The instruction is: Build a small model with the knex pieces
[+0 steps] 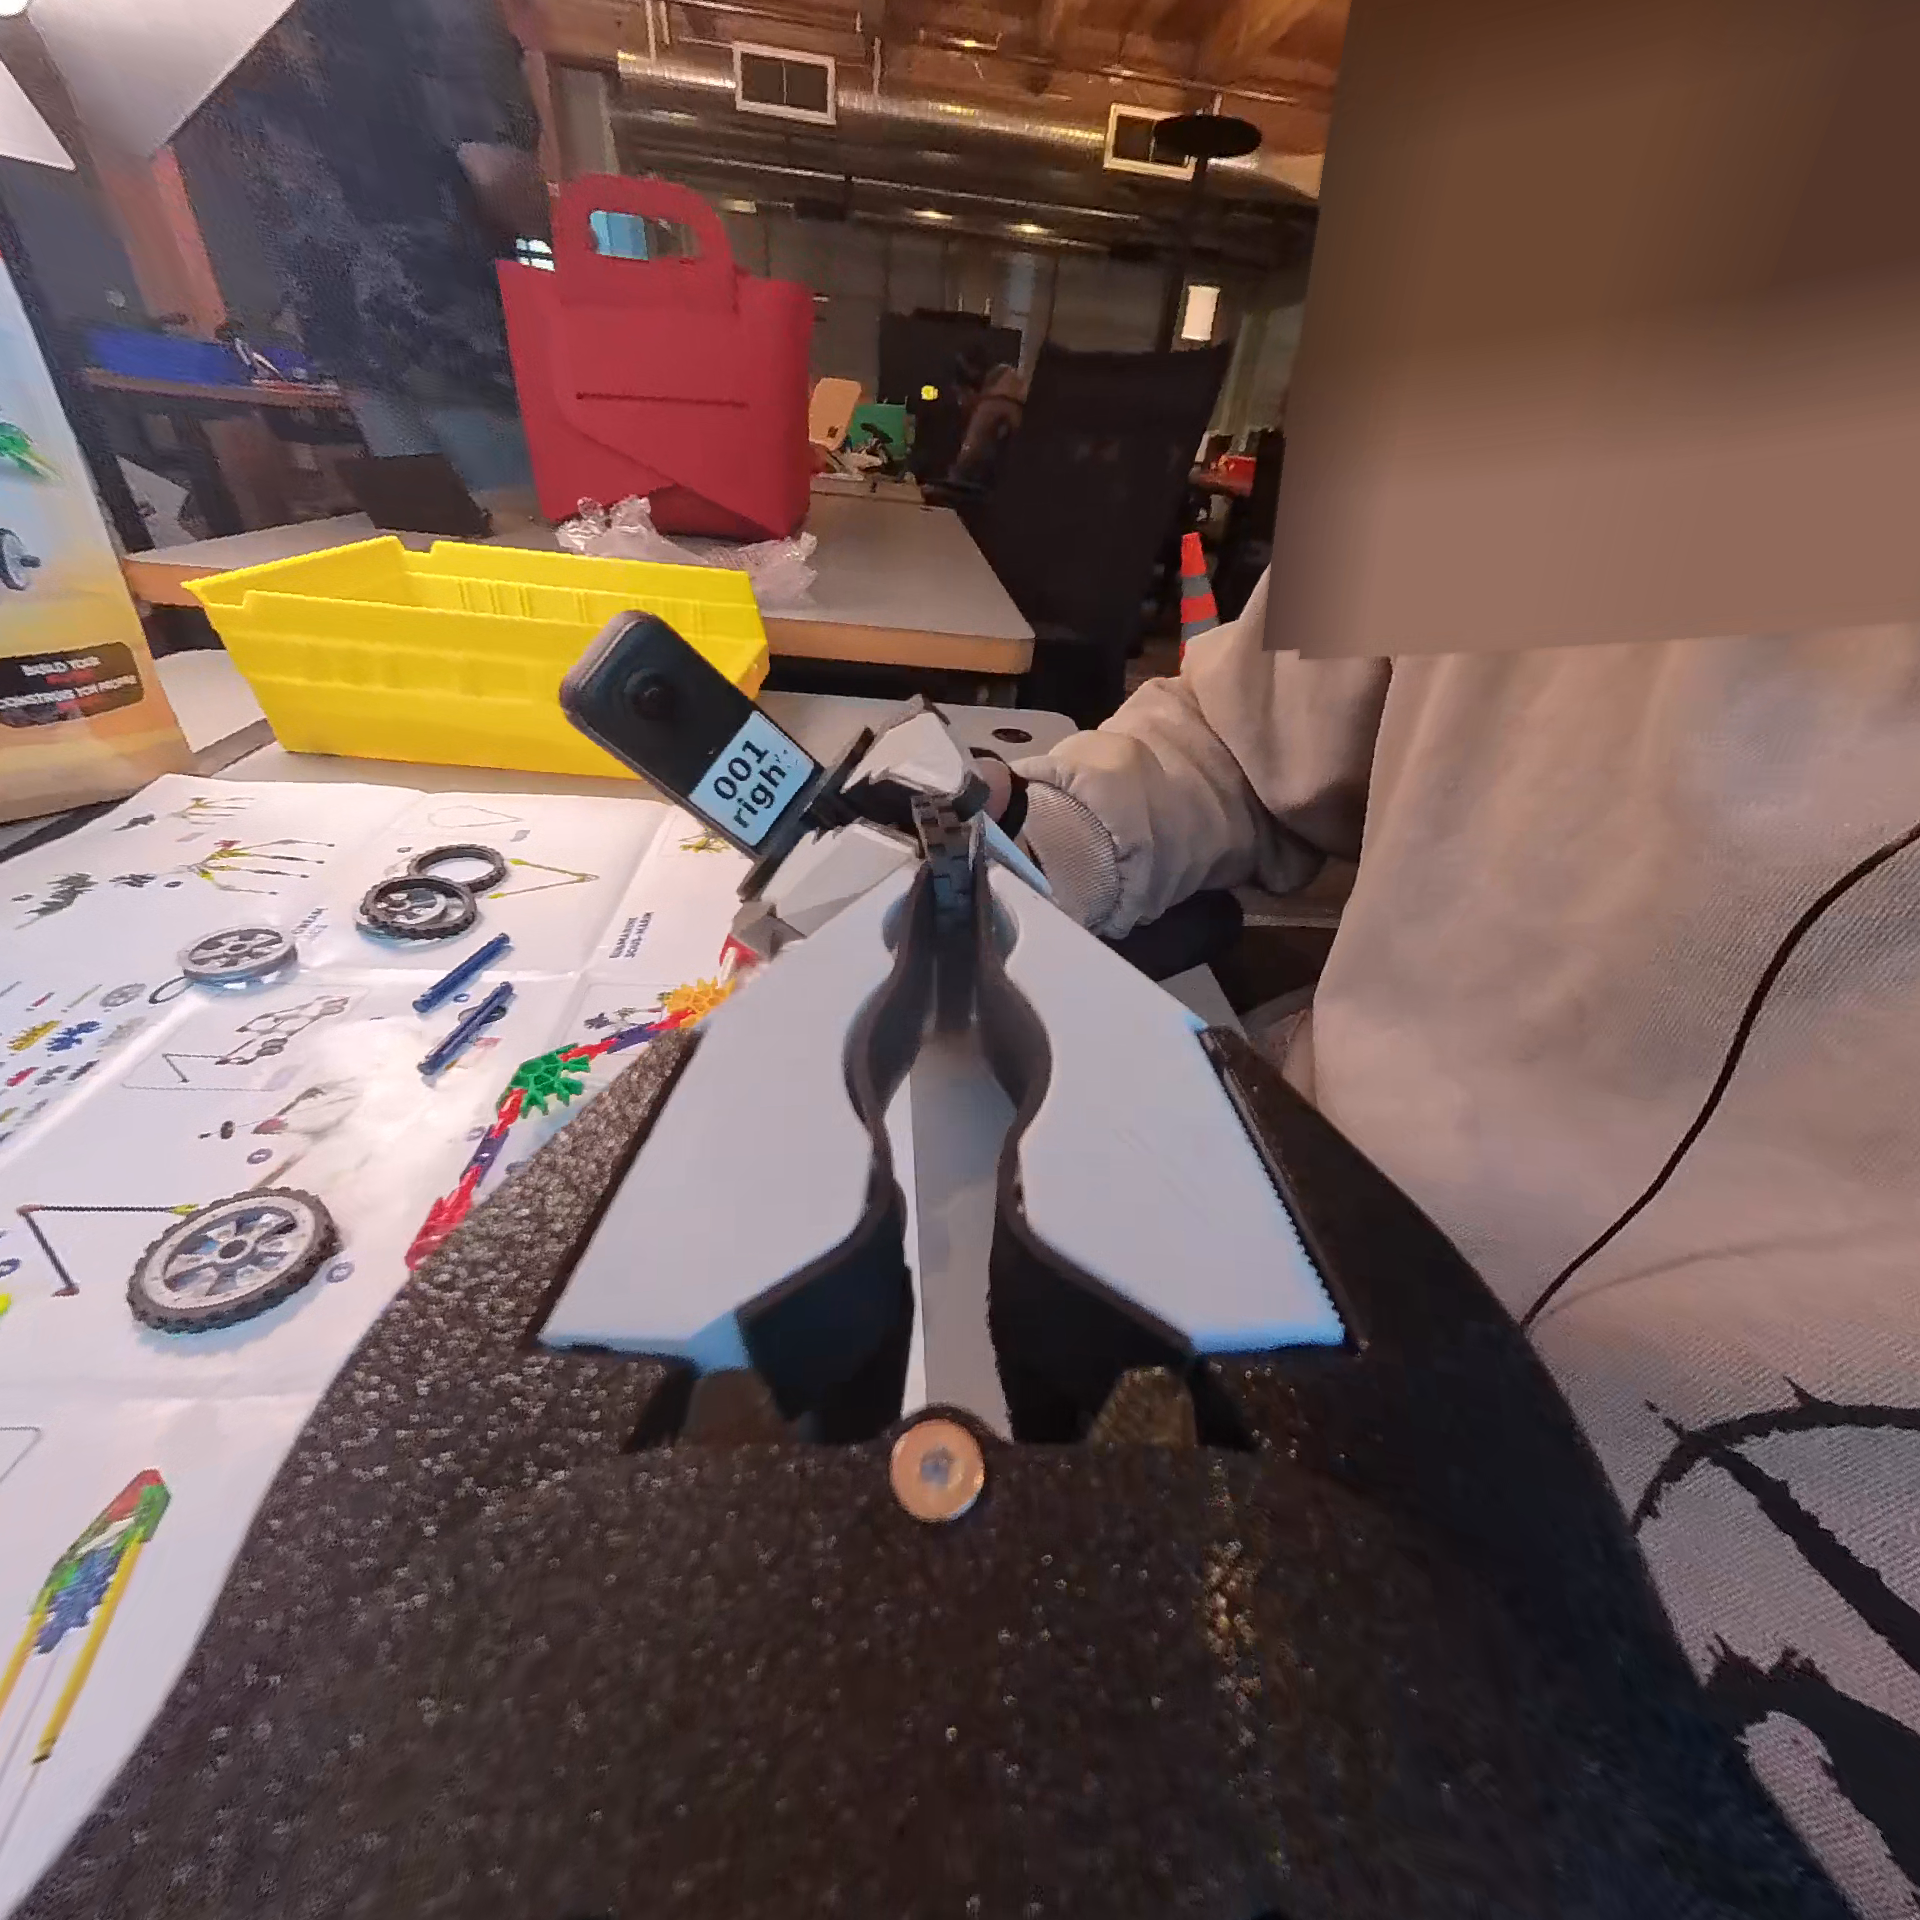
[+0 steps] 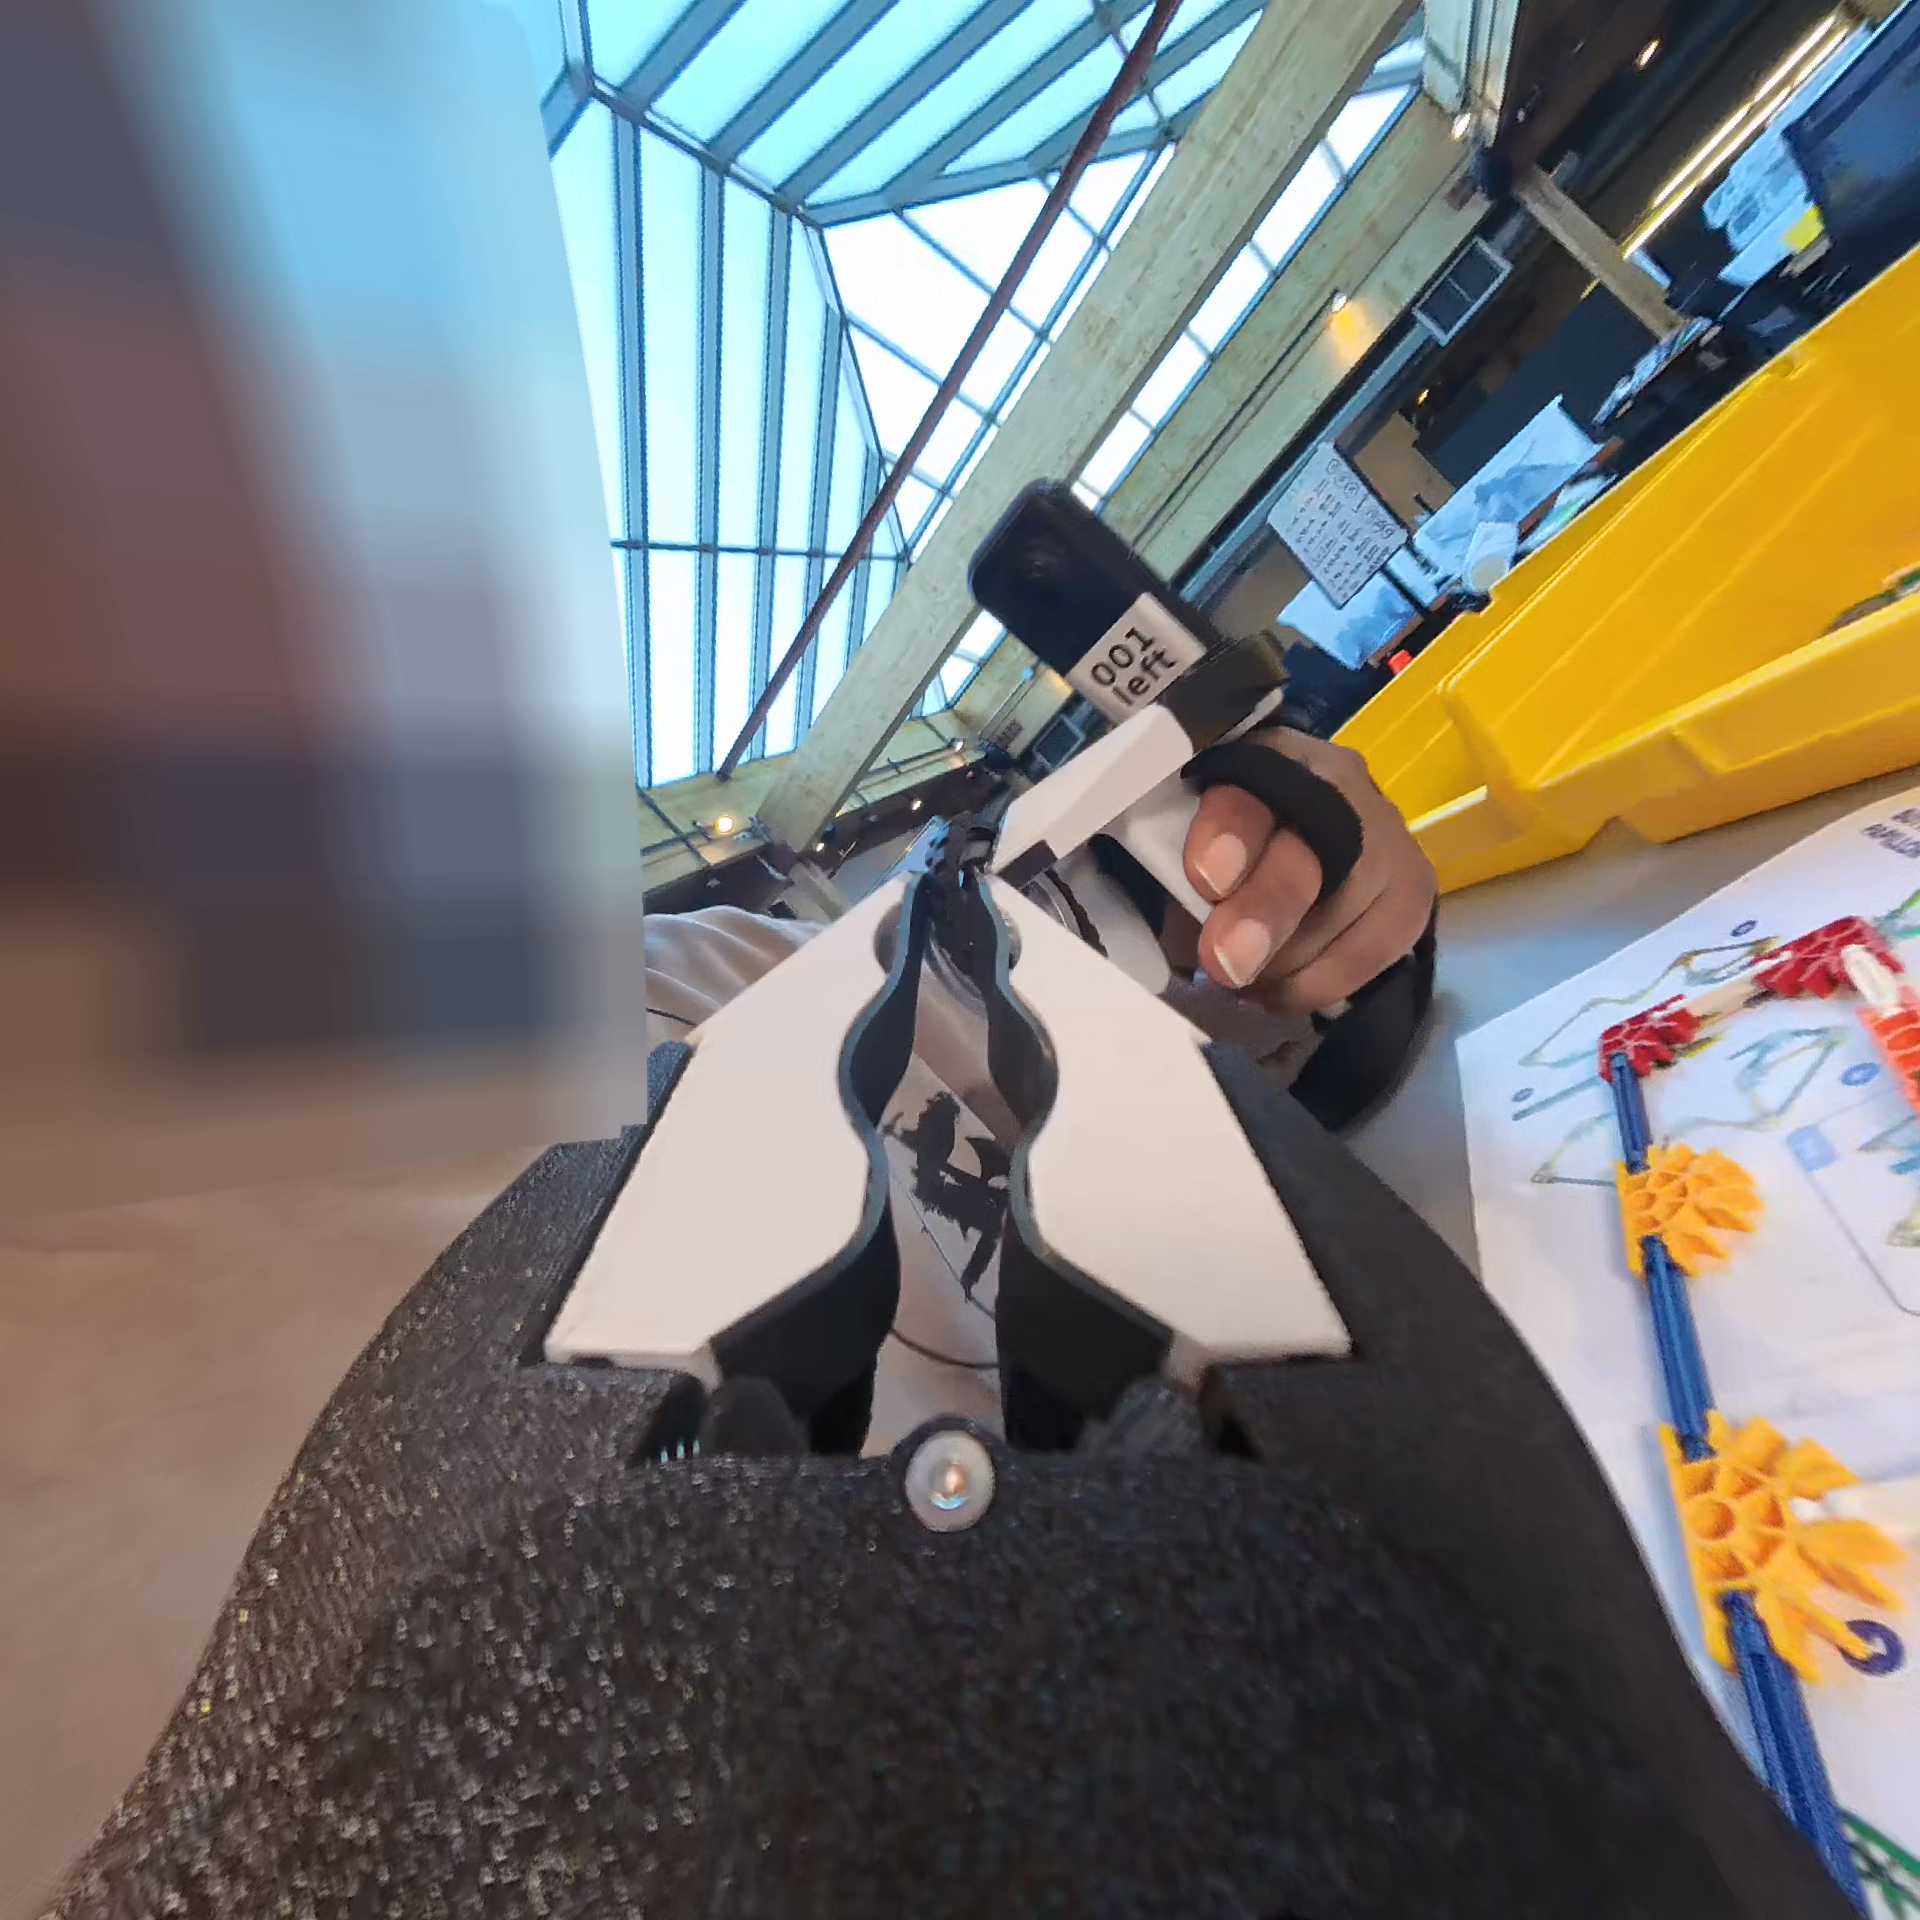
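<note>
In the left wrist view my left gripper (image 1: 948, 914) is shut on a short black chain-like piece (image 1: 941, 844) held in the air near a person's chest. The right gripper (image 1: 894, 774) faces it tip to tip and grips the same piece from the other side. In the right wrist view my right gripper (image 2: 951, 894) is shut on the black piece (image 2: 948, 857), with the left gripper (image 2: 1081, 800) and the hand (image 2: 1299, 873) holding it just beyond. A construction-toy frame of red, blue, green and yellow parts (image 1: 540, 1091) lies on the instruction sheet (image 1: 312, 1039); it also shows in the right wrist view (image 2: 1694, 1205).
Loose on the sheet are a large wheel (image 1: 234, 1257), a smaller wheel (image 1: 237, 954), two black tyres (image 1: 421, 904) and two blue rods (image 1: 464, 997). A yellow bin (image 1: 468, 655), a red bag (image 1: 655, 384) and a printed box (image 1: 52, 582) stand behind. Both grippers' tips are close together, under 4 cm apart.
</note>
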{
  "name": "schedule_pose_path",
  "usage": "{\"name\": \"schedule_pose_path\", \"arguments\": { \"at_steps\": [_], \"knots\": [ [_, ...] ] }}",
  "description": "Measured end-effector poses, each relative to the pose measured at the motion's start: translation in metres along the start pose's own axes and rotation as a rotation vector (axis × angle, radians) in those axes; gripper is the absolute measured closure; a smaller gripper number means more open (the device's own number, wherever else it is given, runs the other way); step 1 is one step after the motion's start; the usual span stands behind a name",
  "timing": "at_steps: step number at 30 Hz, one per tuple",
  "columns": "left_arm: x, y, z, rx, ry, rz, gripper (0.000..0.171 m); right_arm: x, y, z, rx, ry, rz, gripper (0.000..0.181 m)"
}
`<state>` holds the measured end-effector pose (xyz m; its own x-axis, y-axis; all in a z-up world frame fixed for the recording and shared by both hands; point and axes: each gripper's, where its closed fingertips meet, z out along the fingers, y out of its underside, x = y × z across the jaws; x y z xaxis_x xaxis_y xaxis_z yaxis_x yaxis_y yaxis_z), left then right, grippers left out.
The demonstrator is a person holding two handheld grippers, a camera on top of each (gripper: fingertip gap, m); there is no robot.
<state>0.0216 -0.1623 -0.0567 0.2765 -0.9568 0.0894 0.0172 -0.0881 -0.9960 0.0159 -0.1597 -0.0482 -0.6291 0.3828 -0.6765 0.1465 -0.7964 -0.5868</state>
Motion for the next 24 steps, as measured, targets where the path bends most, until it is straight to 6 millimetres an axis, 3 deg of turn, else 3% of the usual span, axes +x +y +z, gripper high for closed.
{"name": "schedule_pose_path", "arguments": {
  "at_steps": [6, 13, 24],
  "knots": [
    [-0.016, -0.008, 0.002, 0.068, -0.061, -0.138, 0.168, 0.003, -0.025, -0.002, 0.100, 0.175, -0.313, 0.179],
    [-0.021, -0.025, 0.014, 0.192, 0.006, -0.284, 0.167, -0.016, -0.041, -0.006, 0.166, 0.203, -0.472, 0.180],
    [-0.020, -0.028, 0.020, 0.227, -0.001, -0.307, 0.165, -0.028, -0.033, -0.006, -0.143, 0.489, -1.195, 0.180]
  ]
}}
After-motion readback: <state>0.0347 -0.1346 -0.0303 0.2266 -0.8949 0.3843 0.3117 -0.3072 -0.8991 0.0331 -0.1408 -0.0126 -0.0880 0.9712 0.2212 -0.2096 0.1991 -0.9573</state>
